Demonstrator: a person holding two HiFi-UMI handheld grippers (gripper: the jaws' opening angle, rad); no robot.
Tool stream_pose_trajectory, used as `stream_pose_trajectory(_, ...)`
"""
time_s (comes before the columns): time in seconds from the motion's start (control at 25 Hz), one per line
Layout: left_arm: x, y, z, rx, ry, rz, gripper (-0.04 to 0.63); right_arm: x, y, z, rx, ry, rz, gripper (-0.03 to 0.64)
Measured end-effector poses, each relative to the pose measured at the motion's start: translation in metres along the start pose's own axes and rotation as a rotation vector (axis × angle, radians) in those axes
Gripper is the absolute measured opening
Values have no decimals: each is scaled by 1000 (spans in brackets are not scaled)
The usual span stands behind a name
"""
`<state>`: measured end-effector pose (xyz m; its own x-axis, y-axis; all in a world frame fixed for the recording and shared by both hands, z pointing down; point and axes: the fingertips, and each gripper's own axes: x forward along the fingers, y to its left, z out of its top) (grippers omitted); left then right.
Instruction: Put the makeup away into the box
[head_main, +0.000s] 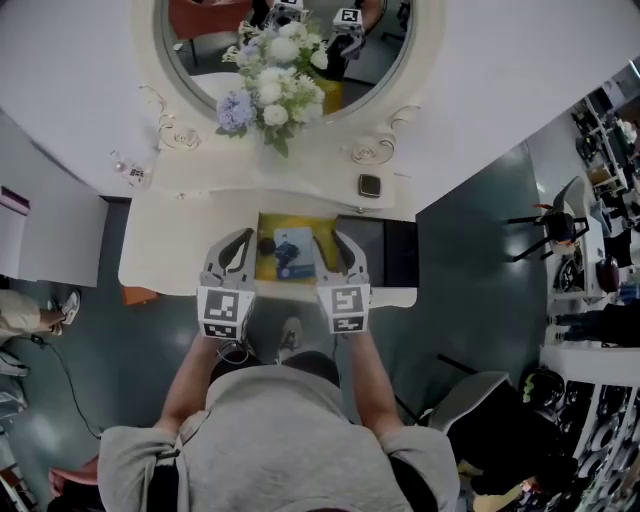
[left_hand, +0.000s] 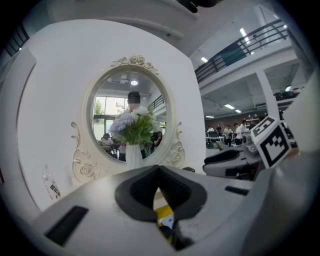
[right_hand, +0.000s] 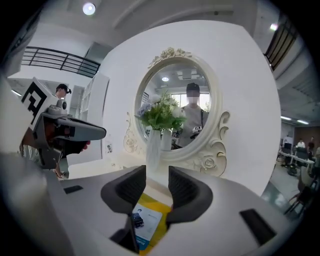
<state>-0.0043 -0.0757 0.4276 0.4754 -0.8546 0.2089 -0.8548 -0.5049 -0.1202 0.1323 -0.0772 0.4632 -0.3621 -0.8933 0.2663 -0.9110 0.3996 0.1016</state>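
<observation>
No word or number is legible to me from here. The blue-and-white card (head_main: 295, 252) in the yellow box (head_main: 264, 262), at the front edge of the desk (head_main: 160, 250), carries print too small to read. The label on the small bottle (head_main: 131, 171) near the desk's back left corner is equally unreadable.

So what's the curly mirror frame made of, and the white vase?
Mirror frame: cream and smooth, with moulded roses and curls, so probably painted wood or plastic. Vase: plain white and smooth, maybe ceramic; too small to be sure.
</observation>
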Motion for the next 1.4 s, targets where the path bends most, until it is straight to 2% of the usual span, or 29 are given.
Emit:
stream_pose_trajectory(0.08, 0, -8, 4, 8, -8, -14, 0, -9, -3, 1, 14, -14, -17, 114)
stream_pose_trajectory(0.32, 2, -31, 8, 15, -25, -55, 1, -36, -23, -3, 30, -39, -97, 29)
stream_pose_trajectory(0.92, 25, -58, 14, 24, -30, -132, 1, -55, -63, -12, 53, -23, -204, 18)
stream_pose_trajectory(1.4, 102, -78, 18, 37, -14, -176, 2, -13, -135, -33, 96, 19, -258, 20)
